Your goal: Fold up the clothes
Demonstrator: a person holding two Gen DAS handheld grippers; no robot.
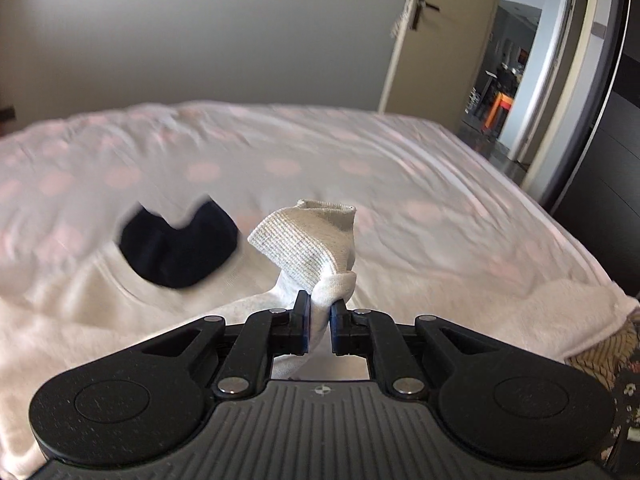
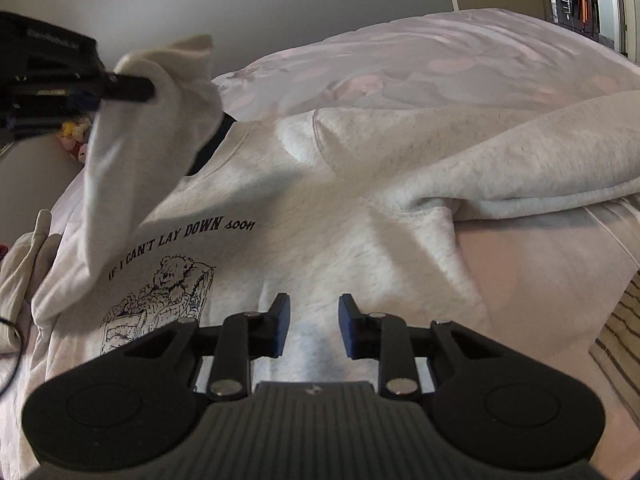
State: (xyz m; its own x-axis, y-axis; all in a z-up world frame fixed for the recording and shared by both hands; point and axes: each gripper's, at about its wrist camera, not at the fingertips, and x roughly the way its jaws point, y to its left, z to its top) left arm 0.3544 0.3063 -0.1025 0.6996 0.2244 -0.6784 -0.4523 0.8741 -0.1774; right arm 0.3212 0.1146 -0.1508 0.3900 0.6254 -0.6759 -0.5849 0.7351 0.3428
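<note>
Your left tongs (image 1: 320, 304) pinch the sweatshirt's cuff (image 1: 308, 240); your right tongs (image 2: 312, 316) hang spread above its chest.

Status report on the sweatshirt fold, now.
Left gripper shut on sleeve cuff, lifted. Right gripper open, empty, over sweatshirt. Other sleeve unfolded.

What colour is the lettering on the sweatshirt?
Dark navy or black lettering on pale grey; right wrist view.
</note>
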